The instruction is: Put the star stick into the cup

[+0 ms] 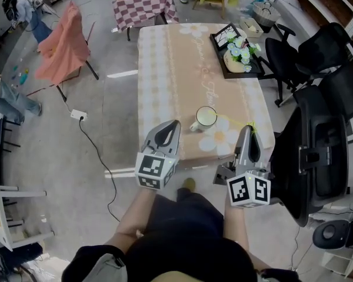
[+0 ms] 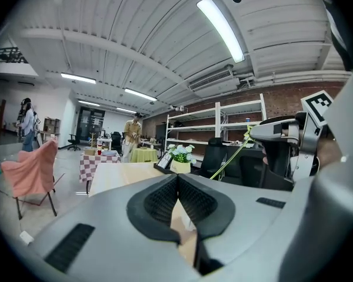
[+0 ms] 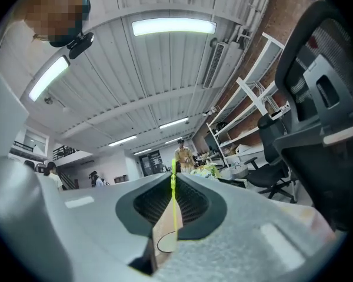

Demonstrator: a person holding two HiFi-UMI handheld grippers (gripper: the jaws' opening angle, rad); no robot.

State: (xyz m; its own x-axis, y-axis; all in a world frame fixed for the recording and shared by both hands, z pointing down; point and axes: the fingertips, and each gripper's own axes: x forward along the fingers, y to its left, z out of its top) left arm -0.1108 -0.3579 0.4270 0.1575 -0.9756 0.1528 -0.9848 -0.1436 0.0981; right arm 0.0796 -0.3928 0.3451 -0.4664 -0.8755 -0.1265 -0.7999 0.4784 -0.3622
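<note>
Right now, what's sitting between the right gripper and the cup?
Nothing: the head view shows only bare flower-print tablecloth between the right gripper, holding the star stick, and the cup.

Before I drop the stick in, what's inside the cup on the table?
The cup shows only a pale, even interior; nothing stands in it. Liquid or bare bottom, I cannot tell. The star stick sits in the right tool.

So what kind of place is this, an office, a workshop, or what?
Probably a big open workshop or lab-style office. There are metal shelves against a brick wall, black office chairs, and long ceiling lights above a bare concrete floor.
</note>
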